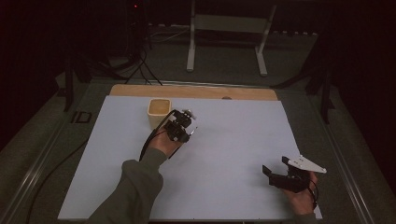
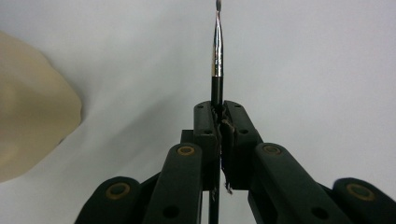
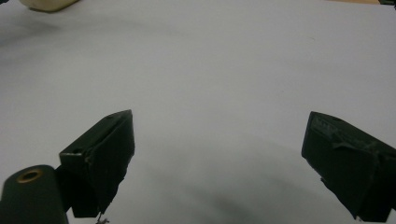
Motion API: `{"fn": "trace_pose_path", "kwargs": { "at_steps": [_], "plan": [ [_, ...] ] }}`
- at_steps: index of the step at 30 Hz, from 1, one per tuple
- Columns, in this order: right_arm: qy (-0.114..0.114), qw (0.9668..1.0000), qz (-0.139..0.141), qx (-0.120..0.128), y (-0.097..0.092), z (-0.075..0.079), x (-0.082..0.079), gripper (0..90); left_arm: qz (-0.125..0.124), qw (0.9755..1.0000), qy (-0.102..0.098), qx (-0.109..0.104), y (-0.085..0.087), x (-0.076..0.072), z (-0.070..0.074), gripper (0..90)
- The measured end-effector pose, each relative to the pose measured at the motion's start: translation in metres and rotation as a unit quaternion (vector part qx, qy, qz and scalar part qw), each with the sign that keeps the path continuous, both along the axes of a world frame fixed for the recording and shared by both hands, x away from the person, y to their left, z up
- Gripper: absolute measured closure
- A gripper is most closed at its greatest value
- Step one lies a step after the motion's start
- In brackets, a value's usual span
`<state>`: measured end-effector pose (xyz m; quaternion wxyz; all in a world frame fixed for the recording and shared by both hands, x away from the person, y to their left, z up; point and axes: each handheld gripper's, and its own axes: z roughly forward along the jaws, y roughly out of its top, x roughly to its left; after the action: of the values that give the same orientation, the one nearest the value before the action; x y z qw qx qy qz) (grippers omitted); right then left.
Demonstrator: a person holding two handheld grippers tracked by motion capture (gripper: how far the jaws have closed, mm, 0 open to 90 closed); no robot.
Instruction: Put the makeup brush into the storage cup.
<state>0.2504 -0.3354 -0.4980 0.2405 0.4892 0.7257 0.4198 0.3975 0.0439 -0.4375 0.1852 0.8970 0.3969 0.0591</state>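
Left gripper view: left gripper (image 2: 218,109) clamped on brush (image 2: 217,60) just beside cup (image 2: 32,121), so pickup looks done and drop into cup remains; right gripper (image 3: 219,154) wide, idle over sheet (image 3: 219,70).

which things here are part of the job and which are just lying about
In the job:
- thin brush, clamped in the left tongs
- cream cup, close beside those tongs
- white sheet under the work

Lying about:
- right tongs, open, holding nothing
- white stand beyond the table
- floor cables
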Motion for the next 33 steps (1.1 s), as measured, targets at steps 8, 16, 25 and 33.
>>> {"fn": "trace_pose_path", "kwargs": {
  "at_steps": [8, 16, 25, 33],
  "plan": [
    [-0.008, 1.0000, 0.005, 0.000, 0.001, 0.001, -0.001, 9.3, 0.002, 0.9999, -0.010, -0.008, 0.002, -0.001, 0.004, 86.6],
    [-0.014, 0.9998, 0.010, -0.001, 0.001, 0.001, -0.002, 9.3, 0.009, 0.9994, -0.024, -0.022, 0.003, -0.002, 0.008, 86.6],
    [-0.018, 0.9997, 0.016, -0.002, 0.002, 0.002, -0.002, 9.3, 0.014, 0.9984, -0.040, -0.038, 0.006, -0.003, 0.013, 86.6],
    [-0.038, 0.9988, 0.030, -0.004, 0.005, 0.005, -0.005, 9.3, 0.015, 0.9965, -0.059, -0.057, 0.009, -0.006, 0.020, 86.6]
  ]
}}
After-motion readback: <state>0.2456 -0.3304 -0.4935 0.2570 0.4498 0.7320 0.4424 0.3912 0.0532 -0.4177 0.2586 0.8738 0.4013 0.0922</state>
